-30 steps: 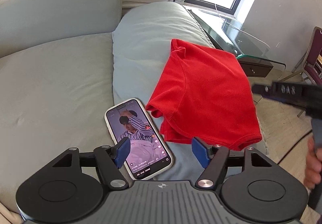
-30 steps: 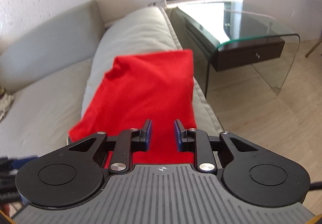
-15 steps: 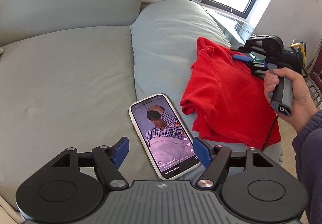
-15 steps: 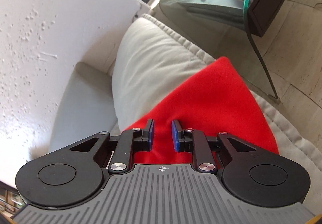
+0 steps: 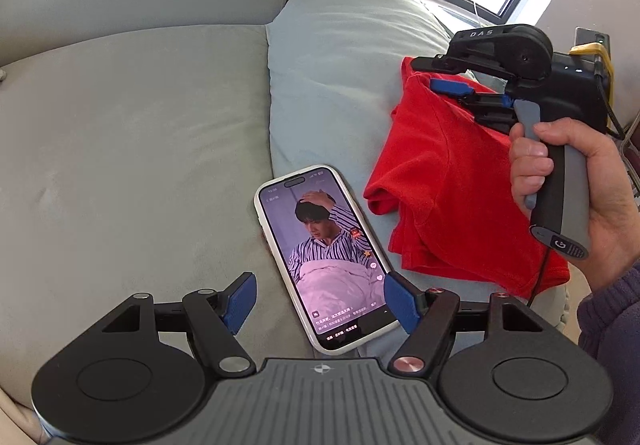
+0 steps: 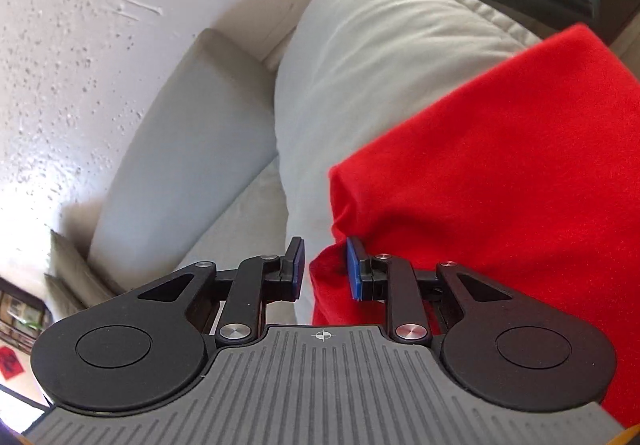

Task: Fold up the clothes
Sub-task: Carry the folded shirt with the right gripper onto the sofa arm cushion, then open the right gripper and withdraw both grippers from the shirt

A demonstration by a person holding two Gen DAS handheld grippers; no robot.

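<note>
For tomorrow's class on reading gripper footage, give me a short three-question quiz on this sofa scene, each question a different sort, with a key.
1. True or false: the left gripper is shut on the red shirt.
2. Multiple choice: the phone lies
A) on top of the red shirt
B) on the sofa, beside the shirt
C) on the glass table
3. Fill in: the right gripper is open at the shirt's ____ .

Key
1. False: its fingers are spread wide, holding nothing, with the phone's lower end between them.
2. B
3. edge: a fold of red cloth sits between its fingers, not yet clamped.
</note>
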